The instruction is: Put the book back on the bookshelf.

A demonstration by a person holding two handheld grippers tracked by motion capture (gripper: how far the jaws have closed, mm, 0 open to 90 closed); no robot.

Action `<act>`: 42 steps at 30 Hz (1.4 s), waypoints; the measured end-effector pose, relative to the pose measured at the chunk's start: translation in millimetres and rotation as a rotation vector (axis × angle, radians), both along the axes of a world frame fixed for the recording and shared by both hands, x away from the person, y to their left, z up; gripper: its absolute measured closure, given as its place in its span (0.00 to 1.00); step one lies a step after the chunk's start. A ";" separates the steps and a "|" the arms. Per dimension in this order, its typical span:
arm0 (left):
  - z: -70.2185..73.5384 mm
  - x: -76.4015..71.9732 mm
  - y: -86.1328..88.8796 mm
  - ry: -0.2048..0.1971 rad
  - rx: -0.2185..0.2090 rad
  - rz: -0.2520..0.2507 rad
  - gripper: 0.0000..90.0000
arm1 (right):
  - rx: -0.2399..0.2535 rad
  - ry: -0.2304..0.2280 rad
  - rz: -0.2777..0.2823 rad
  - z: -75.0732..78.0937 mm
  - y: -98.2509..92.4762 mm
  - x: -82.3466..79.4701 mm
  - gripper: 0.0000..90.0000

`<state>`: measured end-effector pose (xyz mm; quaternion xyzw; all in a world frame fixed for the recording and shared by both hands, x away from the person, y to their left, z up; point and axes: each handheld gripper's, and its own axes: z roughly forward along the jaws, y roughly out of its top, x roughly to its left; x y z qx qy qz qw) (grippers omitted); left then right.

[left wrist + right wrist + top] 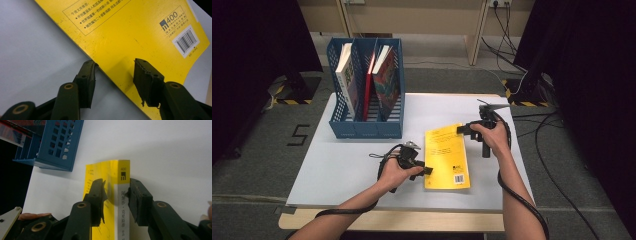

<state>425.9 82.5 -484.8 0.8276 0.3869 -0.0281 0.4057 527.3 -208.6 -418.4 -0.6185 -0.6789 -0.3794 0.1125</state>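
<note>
Jaws on our left gripper (428, 170) are standing spread at the near left edge of the yellow book (447, 156): in the left gripper view one pad is sitting on the white surface (35, 50) just off the book's edge, the other is hovering over the cover, and neither is pressing on it.

We are taking the yellow book as our landmark. It is lying flat, back cover up, on the surface to the right of centre, with its barcode label (187, 41) toward the near right corner.

To the book's far left, well apart from it, the blue file rack (366, 125) is standing on the surface, holding three upright books (379, 82) in its compartments.

At the book's far right corner, we are holding our right gripper (461, 130) with its jaws straddling the spine (122, 202). In the right gripper view one pad is lying over the yellow cover and the other is sitting beside the white spine; the jaws are parted, and we cannot tell whether a pad is touching the spine, though no squeeze is showing.

Both our hands are staying low beside the book, one at each end.
</note>
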 end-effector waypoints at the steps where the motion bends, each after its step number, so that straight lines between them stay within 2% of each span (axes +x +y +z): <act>1: -0.1 0.0 0.0 0.000 0.000 0.000 0.58 | -0.005 0.003 0.001 0.0 0.3 0.2 0.73; 7: -0.2 -0.1 0.4 0.000 -0.001 0.000 0.58 | -0.018 0.027 0.020 -2.4 2.8 0.8 0.72; 10: -0.2 -0.2 0.2 0.001 -0.004 0.004 0.58 | -0.037 0.047 0.044 -4.1 5.8 0.5 0.73; 13: -0.1 -0.7 0.0 -0.003 -0.001 0.004 0.58 | -0.069 0.045 0.049 -7.1 8.6 0.0 0.74; 20: 0.3 -0.7 0.8 -0.001 0.000 0.002 0.57 | -0.053 0.060 0.042 -7.2 6.4 -0.2 0.79; 22: 0.2 -0.2 2.2 0.004 -0.004 -0.001 0.58 | -0.020 0.066 0.037 -5.0 5.2 -0.6 0.82; 27: 0.0 1.0 5.5 0.008 -0.021 -0.003 0.57 | -0.010 0.057 0.030 1.6 4.7 -3.7 0.84; 34: 10.7 3.4 8.3 -0.060 -0.034 0.025 0.53 | 0.026 0.040 -0.036 8.4 2.5 -5.8 0.85; 42: 22.6 7.2 7.5 -0.116 -0.031 0.045 0.49 | 0.028 -0.007 -0.087 19.4 2.7 -5.4 0.85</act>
